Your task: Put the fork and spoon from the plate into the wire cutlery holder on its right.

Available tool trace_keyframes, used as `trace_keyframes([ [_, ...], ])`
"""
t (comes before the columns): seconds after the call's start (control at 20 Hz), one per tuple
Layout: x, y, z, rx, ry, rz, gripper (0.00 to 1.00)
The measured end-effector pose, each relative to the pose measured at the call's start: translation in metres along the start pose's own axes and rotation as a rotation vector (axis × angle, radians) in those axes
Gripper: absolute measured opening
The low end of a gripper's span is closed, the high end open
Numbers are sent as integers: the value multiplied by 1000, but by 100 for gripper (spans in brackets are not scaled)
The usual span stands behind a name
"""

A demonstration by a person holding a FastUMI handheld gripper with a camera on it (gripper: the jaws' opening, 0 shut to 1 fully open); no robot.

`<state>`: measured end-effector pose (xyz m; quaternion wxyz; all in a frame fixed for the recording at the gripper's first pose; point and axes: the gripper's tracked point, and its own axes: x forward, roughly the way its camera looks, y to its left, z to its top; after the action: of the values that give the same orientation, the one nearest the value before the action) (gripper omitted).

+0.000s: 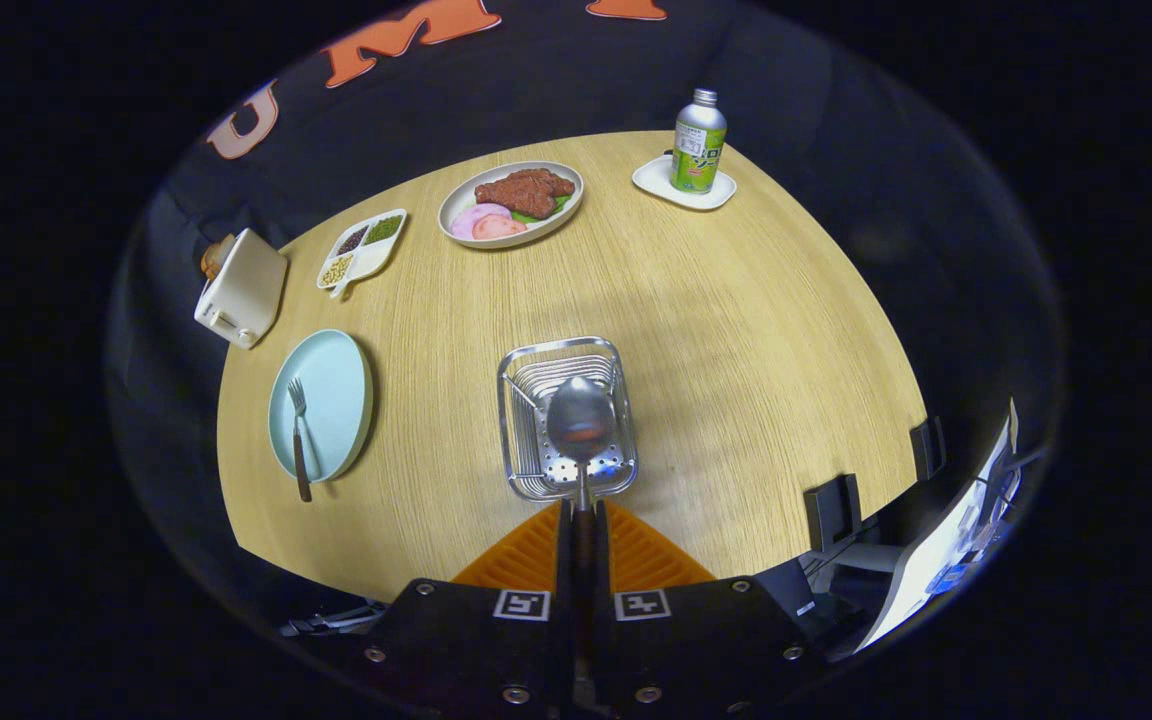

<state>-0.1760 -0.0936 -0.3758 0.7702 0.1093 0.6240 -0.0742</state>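
The gripper [582,520] has its two fingers squeezed tight on the thin handle of the spoon [581,418]. The spoon sticks out straight ahead of the fingers, and its round shiny bowl hangs right over the open top of the wire cutlery holder [526,372]. It is hard to tell if the spoon touches the holder or is just above it. The holder is a silver basket with a bottom full of little holes, and it sits on the round wooden table [736,330] just ahead of the fingers. To the left of the holder, a bit apart from it, is the light blue plate [336,390]. The fork [298,440] lies on that plate, with its prongs pointing away and its dark handle poking over the near rim. Beyond the plate, at the table's edge, stands a cream toaster [241,287] with bread in it. Next to it is a small white tray [361,250] with beans and seeds in its parts. Further back is an oval dish [511,203] with brown meat and pink slices. On the far right side a green and silver bottle [699,142] stands on a small white saucer [661,180].
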Motion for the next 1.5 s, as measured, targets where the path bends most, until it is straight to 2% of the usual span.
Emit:
trace_keyframes([
  [0.2, -7, 6, 21, 26, -62, 39, 12],
  [0.4, -21, 13, 54, 27, -189, 65, 18],
  [0.45, -28, 17, 63, 33, -235, 75, 25],
  [0.5, -37, 21, 75, 35, -284, 90, 28],
  [0.55, -45, 25, 87, 37, -341, 102, 38],
  [0.6, -56, 28, 100, 35, -404, 111, 42],
  [0.65, -68, 30, 113, 33, -477, 114, 52],
  [0.85, -120, 50, 159, 2, -754, 128, 74],
  [0.95, -144, 63, 173, -8, -865, 134, 80],
  [1.05, -163, 77, 183, -21, -958, 147, 84],
  [1.25, -191, 114, 194, -97, -1090, 156, 84],
  [1.5, -204, 174, 185, -179, -1168, 182, 85],
])
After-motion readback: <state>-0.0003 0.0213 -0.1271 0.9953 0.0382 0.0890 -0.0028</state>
